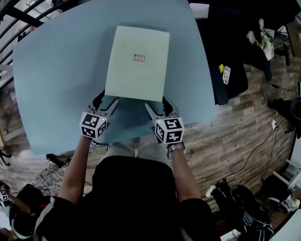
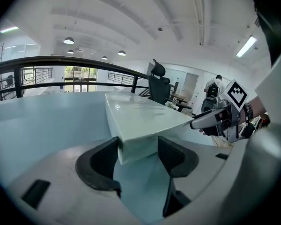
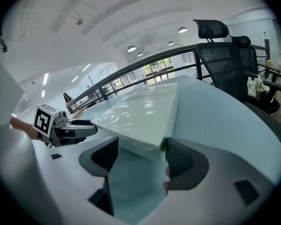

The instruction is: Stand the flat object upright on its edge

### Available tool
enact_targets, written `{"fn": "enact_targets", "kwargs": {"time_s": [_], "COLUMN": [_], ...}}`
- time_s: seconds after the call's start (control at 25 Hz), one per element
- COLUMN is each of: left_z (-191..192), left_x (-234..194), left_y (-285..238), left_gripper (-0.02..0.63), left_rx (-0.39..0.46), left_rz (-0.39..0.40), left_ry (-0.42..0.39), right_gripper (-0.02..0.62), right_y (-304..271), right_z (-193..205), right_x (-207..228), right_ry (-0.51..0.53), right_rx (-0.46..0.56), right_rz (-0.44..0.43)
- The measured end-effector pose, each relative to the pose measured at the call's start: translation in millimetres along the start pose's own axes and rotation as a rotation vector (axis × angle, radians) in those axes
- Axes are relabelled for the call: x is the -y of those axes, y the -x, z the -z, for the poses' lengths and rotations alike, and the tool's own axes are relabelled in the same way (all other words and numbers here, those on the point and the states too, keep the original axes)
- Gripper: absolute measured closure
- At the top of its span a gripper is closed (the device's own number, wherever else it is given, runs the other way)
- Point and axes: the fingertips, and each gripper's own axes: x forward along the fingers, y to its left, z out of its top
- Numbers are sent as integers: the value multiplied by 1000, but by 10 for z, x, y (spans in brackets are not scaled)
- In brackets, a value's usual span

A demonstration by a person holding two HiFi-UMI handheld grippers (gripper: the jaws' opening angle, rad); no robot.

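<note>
The head camera is looking steeply down from above the person onto the pale blue table. It is taking in the whole pale green box and both grippers at its near edge. The left gripper camera is sitting low and very close, facing along its jaws over the box's near left corner toward a railing. The right gripper camera is doing likewise at the near right corner, facing an office chair. All three views are sharing box and tabletop, and each gripper camera is catching the other gripper.
</note>
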Motion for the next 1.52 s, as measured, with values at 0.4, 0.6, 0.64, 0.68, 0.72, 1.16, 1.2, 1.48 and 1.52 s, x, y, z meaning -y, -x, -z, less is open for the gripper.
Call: {"fn": "enact_targets", "kwargs": {"time_s": [0.4, 0.6, 0.64, 0.68, 0.72, 1.16, 1.2, 1.48, 1.52], "left_z": [-27, -109, -128, -138, -141, -268, -270, -321, -336], "left_x": [155, 215, 215, 216, 221, 399, 403, 431, 454], "left_y": [173, 311, 333, 352, 370, 571, 595, 672, 688], "left_gripper": [354, 354, 354, 354, 354, 344, 341, 330, 330], "left_rx": [20, 47, 53, 57, 60, 76, 78, 91, 92], "left_rz": [24, 37, 38, 37, 37, 90, 91, 109, 112], "left_ry": [-6, -3, 0, 0, -1, -30, -31, -42, -48], "right_gripper": [299, 298, 299, 298, 298, 298, 298, 298, 298], "right_y": [191, 311, 327, 341, 358, 645, 659, 720, 745], "right_z": [-3, -71, -85, -88, -83, -98, -98, -154, -168], "right_x": [-66, -148, -169, -189, -207, -334, -357, -415, -414], "right_ry": [-3, -7, -6, -3, 0, 1, 3, 7, 7], "right_rx": [19, 31, 33, 35, 38, 70, 71, 92, 97], "right_rz": [18, 25, 23, 22, 23, 31, 32, 38, 39]}}
